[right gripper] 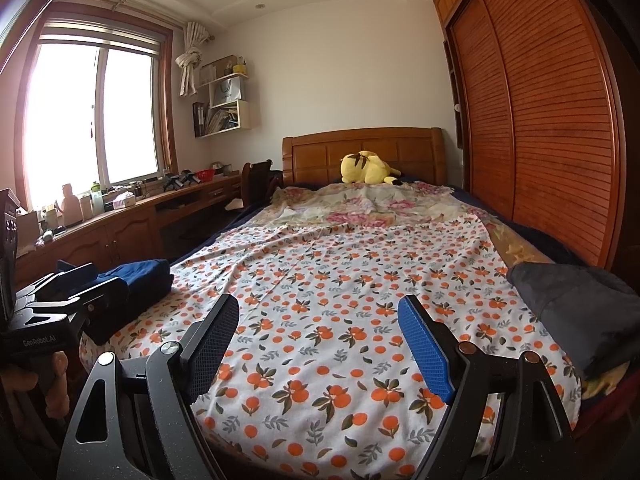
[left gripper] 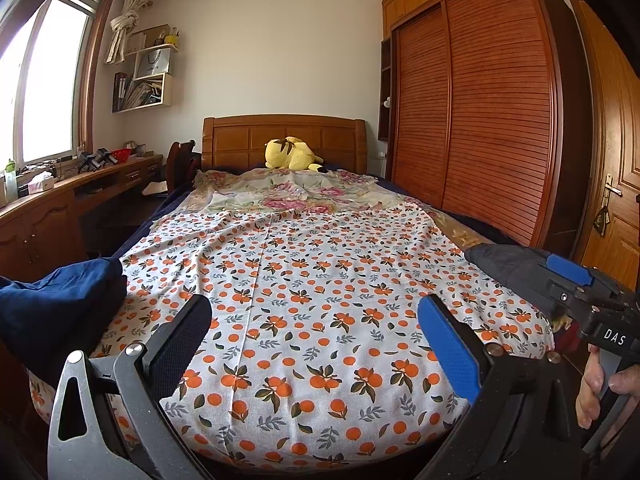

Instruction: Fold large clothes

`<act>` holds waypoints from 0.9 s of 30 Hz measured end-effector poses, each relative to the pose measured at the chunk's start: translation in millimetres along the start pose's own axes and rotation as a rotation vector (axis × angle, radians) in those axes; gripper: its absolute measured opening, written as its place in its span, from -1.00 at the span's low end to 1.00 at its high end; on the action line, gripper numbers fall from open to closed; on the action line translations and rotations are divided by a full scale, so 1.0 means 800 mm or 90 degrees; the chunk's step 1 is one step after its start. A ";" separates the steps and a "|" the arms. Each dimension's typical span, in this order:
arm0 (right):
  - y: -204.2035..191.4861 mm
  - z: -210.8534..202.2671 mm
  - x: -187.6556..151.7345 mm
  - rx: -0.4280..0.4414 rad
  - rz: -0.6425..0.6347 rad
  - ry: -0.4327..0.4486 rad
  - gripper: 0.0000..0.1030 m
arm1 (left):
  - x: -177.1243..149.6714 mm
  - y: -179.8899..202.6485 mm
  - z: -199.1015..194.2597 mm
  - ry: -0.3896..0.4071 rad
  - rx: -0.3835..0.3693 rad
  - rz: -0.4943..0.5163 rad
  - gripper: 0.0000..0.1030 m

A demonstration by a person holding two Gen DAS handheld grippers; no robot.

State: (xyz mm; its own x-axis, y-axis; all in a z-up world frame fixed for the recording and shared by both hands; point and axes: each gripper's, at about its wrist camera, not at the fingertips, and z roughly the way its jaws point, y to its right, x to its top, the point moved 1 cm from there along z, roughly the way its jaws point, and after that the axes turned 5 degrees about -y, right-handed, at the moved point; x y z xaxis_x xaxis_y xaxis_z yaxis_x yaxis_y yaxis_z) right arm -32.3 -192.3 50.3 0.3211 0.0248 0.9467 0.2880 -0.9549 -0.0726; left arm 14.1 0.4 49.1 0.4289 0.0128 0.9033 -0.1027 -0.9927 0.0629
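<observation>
Stage, as judged: between garments, nothing in hand. Left gripper (left gripper: 314,324): fingers wide apart, empty, held over the near end of the orange-print bed sheet (left gripper: 320,280). Right gripper (right gripper: 318,332): fingers likewise spread, empty, over the same sheet. Task items: 1 navy garment (left gripper: 60,300), apparently already folded, lying at the bed's left edge beside the left gripper; 1 dark grey garment (right gripper: 580,316), bunched and unfolded, at the right edge of the bed near the right gripper. Next move probably calls for the right gripper to reach the grey garment, close on an edge and drag it onto the open middle for spreading. Legible writing: "DAS" on the right gripper's body in the left view; "GenRobot.AI" on the left gripper's body in the right view; "HONOR" on a white shelf bag (left gripper: 154,62).
</observation>
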 end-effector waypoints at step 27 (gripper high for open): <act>0.002 0.001 -0.003 0.003 0.004 -0.003 0.61 | -0.001 -0.002 0.000 -0.001 0.001 -0.001 1.00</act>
State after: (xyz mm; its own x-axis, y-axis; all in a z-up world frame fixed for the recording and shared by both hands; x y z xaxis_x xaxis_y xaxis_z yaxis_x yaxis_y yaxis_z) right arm -32.0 -193.5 48.0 0.3269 0.0200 0.9448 0.2896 -0.9538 -0.0800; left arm 14.1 2.0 48.3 0.4308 0.0137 0.9023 -0.1006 -0.9929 0.0631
